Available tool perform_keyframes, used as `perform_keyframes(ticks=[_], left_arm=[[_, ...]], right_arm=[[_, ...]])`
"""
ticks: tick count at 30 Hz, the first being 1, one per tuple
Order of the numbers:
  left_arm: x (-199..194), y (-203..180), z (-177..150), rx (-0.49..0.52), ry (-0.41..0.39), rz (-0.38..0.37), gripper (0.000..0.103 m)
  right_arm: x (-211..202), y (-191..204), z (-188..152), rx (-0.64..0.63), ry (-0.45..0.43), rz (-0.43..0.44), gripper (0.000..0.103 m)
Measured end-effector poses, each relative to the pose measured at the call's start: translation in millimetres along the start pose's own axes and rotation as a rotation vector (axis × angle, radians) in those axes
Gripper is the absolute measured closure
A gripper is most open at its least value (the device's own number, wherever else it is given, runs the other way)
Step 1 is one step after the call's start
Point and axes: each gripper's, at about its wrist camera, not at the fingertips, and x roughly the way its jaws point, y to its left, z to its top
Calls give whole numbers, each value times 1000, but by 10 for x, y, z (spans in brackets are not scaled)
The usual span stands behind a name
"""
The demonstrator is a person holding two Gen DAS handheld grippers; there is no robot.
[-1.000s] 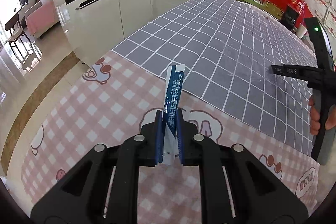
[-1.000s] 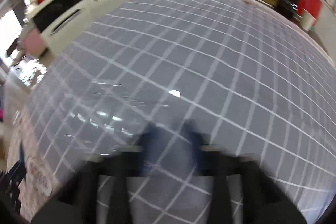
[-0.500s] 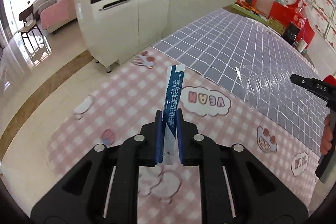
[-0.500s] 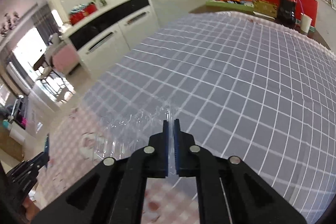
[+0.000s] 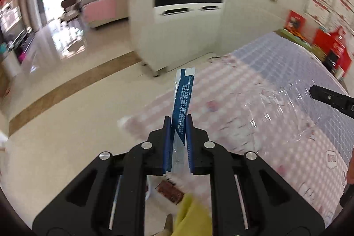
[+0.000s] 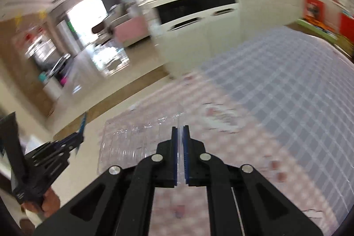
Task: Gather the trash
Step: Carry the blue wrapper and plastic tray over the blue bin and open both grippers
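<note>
Between the left claw (image 5: 178, 132) jaws, pinched tight, a blue wrapper (image 5: 182, 101) stands upright, long axis running straight ahead. Beyond, the right claw (image 6: 179, 138) clamps a clear plastic tray (image 6: 132, 138) spreading leftward over the pink-checked tabletop (image 6: 243, 138).

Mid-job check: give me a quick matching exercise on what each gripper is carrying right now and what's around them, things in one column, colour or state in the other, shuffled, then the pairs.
Things:
1. left gripper
2. right gripper
3. cabinet
4. tablecloth

States or colours:
A. white, with a black band above its handles
B. shut on the clear plastic tray
C. grey grid, next to a pink checked part
D. shut on the blue and white wrapper

Pairs: 1-D, 2-B, 3-A, 4-C
</note>
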Motion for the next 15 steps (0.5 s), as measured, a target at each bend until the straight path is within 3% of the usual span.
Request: perform_keyframes(ticks=[4,11,13,14,15], left_arm=[[-60,539,-215,-64,14,71,89],[81,1328,-667,-200,135,152,87],[143,1465,-768,-217,155,176,71],[185,1524,-816,-221,167,180,33],[194,1544,-853,-224,162,183,24]], right_arm=[[238,634,-44,-100,53,72,98],[580,1447,-208,-232,128,138,98],[670,1600,-262,-252,148,138,98],[725,1673,-295,-263,157,132,98],[780,1726,-324,-271,169,129,98]])
